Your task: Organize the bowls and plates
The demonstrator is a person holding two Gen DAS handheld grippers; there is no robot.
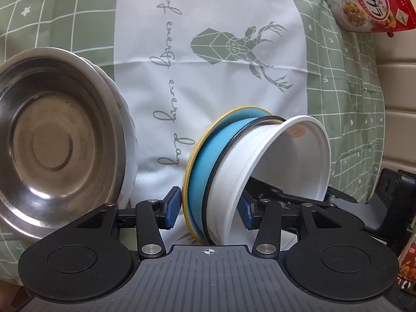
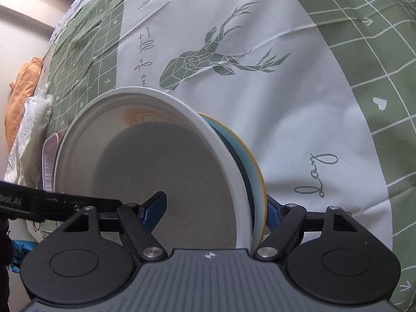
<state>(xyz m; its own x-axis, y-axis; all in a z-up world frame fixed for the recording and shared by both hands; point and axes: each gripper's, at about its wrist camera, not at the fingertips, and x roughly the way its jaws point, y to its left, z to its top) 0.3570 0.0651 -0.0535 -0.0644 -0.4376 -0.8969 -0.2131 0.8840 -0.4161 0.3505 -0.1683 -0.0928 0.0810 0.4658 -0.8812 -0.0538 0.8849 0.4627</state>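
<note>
Crockery looks light, stiff and slippery: left gripper [image 1: 208, 208] clamps white bowl [image 1: 273, 171] and blue plate [image 1: 205, 161] on edge, right gripper [image 2: 215, 215] straddles their rims with jaws wide.

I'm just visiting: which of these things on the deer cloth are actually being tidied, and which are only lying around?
Part of the job: white bowl, blue plate against it, steel dish.
Just lying about: cereal bag, orange cloth, crumpled white plastic, the deer tablecloth itself.
</note>
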